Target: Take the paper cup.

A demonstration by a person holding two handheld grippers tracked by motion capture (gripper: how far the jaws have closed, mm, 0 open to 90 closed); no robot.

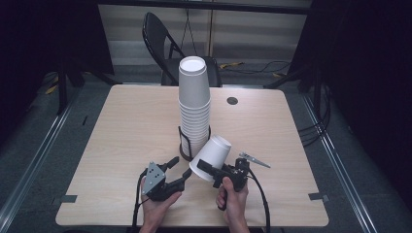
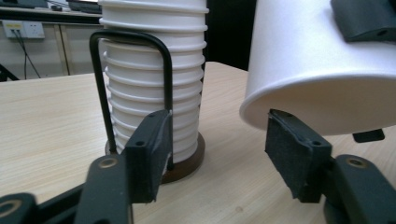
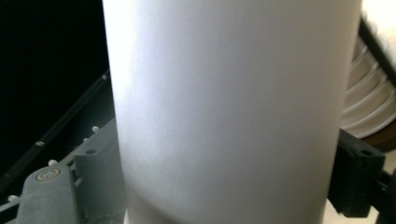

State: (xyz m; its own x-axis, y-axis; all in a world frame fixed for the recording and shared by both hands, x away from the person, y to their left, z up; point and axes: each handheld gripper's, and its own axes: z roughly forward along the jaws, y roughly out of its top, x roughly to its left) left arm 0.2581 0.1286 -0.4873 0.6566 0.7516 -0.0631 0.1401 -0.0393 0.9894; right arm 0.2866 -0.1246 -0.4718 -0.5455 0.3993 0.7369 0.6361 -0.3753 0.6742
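Cup stack (image 1: 194,104) sitting in wire holder (image 1: 183,141), right gripper (image 1: 214,171) clamping tilted white cup (image 1: 211,153), left gripper (image 1: 179,165) gaping empty, cup interior hidden

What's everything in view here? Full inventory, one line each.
Stack of white paper cups: one stack, white, upside down in the holder at table centre.
Black wire cup holder with round dark base: one, black, around the stack's foot.
Single white paper cup: one, white, tilted, clamped in the right claw, near the stack.
Light wooden table: one, pale wood.
Black folding chair: one, black, behind the table.
Left claw: one, black, jaws apart, nothing between them, front left.
Right claw: one, black, shut on the single cup.
Person's hands: two, at the near edge.
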